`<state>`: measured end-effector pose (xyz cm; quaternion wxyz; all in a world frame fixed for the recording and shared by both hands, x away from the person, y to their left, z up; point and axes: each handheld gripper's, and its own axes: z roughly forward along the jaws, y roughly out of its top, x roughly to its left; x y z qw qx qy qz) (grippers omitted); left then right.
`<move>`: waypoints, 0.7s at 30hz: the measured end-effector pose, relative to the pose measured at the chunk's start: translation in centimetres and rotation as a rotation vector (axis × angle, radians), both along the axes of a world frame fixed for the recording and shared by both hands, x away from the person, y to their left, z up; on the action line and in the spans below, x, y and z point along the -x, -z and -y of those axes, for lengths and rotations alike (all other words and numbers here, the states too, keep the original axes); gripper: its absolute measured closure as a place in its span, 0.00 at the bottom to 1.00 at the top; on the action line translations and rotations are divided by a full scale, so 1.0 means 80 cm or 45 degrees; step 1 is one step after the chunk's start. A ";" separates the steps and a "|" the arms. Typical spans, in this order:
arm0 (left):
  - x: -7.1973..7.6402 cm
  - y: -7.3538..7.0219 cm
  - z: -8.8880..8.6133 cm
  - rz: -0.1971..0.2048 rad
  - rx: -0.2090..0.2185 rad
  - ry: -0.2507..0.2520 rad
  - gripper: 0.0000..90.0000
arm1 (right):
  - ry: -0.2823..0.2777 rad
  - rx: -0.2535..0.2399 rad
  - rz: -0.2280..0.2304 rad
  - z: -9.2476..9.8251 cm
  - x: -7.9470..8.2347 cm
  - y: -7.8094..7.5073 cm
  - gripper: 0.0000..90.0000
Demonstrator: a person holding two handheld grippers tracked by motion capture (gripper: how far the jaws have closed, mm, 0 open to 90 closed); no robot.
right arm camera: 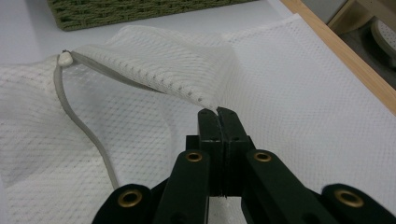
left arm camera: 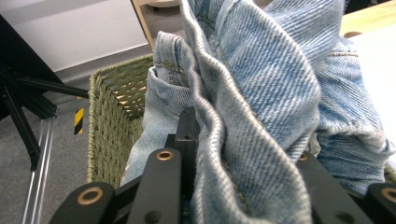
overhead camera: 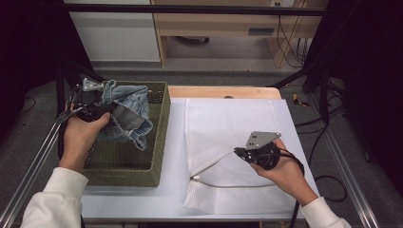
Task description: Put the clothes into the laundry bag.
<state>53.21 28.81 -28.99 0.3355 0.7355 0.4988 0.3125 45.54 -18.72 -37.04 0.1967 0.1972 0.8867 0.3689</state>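
Pinching denim jeans [left arm camera: 261, 93]: left claw [overhead camera: 97, 107] | clamping mesh bag's [right arm camera: 303, 93] edge: right claw [right arm camera: 218, 112]

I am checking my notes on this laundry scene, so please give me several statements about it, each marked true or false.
1. The left tongs grip a bunch of blue denim above the green woven basket. True.
2. The right tongs stand wide open above the table. False: they are shut on the top edge of the white mesh bag, lifting it.
3. The mesh bag's opening is lifted and gapes toward the basket. True.
4. The denim already lies inside the mesh bag. False: it hangs from the left tongs over the basket, apart from the bag.
5. The basket stands on top of the mesh bag. False: it stands beside the bag, at the table's left.
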 end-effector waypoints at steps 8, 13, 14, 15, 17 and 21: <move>0.018 -0.025 0.011 0.088 0.054 0.059 0.78 | 0.001 0.015 -0.023 0.001 -0.003 -0.003 1.00; 0.033 -0.041 0.022 0.136 0.069 0.114 0.78 | -0.006 0.019 -0.026 0.001 -0.004 -0.006 1.00; 0.038 -0.045 0.024 0.156 0.081 0.131 0.78 | -0.003 0.020 -0.025 0.001 -0.004 -0.006 1.00; 0.041 -0.047 0.025 0.164 0.085 0.142 0.78 | -0.004 0.022 -0.026 0.001 -0.003 -0.006 1.00; 0.049 -0.052 0.030 0.179 0.092 0.163 0.78 | -0.009 0.026 -0.027 0.001 -0.003 -0.005 1.00; 0.063 -0.061 0.043 0.192 0.089 0.211 0.78 | -0.027 0.031 -0.025 0.001 -0.004 -0.005 1.00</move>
